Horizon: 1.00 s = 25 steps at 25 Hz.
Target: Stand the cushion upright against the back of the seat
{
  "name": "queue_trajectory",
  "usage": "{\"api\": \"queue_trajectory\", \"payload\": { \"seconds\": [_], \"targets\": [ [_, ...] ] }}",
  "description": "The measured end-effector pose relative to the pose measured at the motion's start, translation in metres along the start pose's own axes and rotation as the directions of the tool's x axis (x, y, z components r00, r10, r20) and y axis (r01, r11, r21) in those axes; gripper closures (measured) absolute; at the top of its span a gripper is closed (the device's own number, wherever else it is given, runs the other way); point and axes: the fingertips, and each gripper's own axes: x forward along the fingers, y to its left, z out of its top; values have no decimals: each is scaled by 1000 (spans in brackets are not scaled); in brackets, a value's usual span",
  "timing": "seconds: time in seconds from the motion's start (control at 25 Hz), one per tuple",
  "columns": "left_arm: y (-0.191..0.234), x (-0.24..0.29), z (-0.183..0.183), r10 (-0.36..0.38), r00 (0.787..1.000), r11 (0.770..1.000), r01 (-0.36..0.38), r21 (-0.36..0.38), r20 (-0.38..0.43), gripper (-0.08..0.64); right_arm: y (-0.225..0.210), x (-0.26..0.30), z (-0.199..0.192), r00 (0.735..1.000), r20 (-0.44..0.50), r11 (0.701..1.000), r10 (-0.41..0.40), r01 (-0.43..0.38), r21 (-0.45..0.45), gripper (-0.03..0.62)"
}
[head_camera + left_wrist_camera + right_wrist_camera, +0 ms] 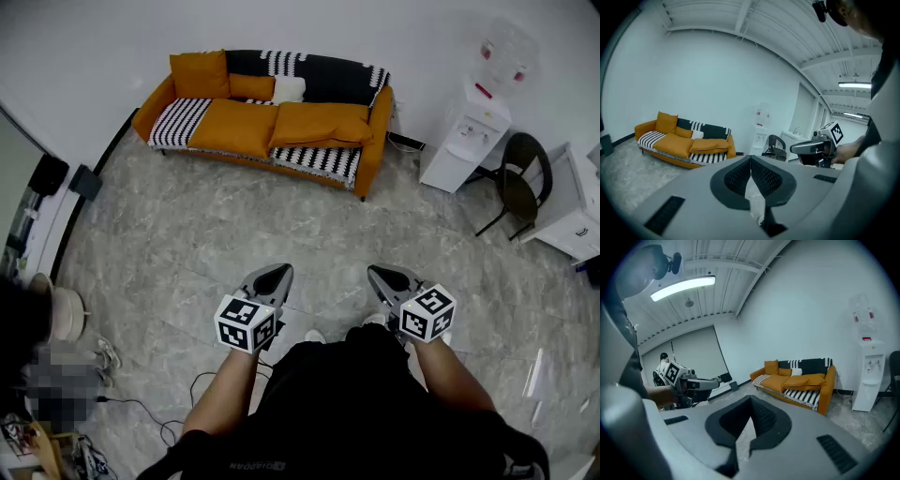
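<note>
An orange sofa (pixel 370 141) with a black-and-white striped throw stands against the far wall. On its right seat a large orange cushion (pixel 319 124) lies flat; it also shows in the left gripper view as cushion (pixel 708 145) and in the right gripper view as cushion (pixel 808 379). Another orange cushion (pixel 200 73) stands upright at the sofa's left end. My left gripper (pixel 280 271) and right gripper (pixel 377 273) hover side by side over the floor, well short of the sofa. Both are shut with nothing between the jaws.
A small orange cushion (pixel 251 86) and a white pillow (pixel 289 89) lean on the backrest. A water dispenser (pixel 466 131), a black chair (pixel 516 178) and a white cabinet (pixel 577 211) stand to the right. Cables (pixel 141 408) trail on the floor at lower left.
</note>
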Motion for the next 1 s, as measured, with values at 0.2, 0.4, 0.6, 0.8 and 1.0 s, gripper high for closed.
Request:
{"api": "queue_trajectory", "payload": {
  "seconds": [0.2, 0.4, 0.6, 0.8, 1.0],
  "targets": [
    [1, -2, 4, -1, 1000, 1000, 1, 6, 4, 543, 2, 3, 1, 1000, -2, 1000, 0, 0, -1, 557],
    [2, -2, 4, -2, 1000, 1000, 2, 11, 4, 543, 1, 4, 1, 1000, -3, 1000, -2, 2, 3, 557],
    [6, -3, 5, 0, 1000, 1000, 0, 10, 8, 543, 0, 8, 1, 1000, -7, 1000, -5, 5, 2, 557],
    [8, -8, 7, 4, 1000, 1000, -4, 5, 14, 543, 4, 12, 7, 1000, 17, 1000, 6, -6, 21, 557],
    [17, -17, 3, 25, 1000, 1000, -25, -3, 13, 543, 11, 22, 14, 999, 31, 1000, 18, -18, -2, 554]
  ]
}}
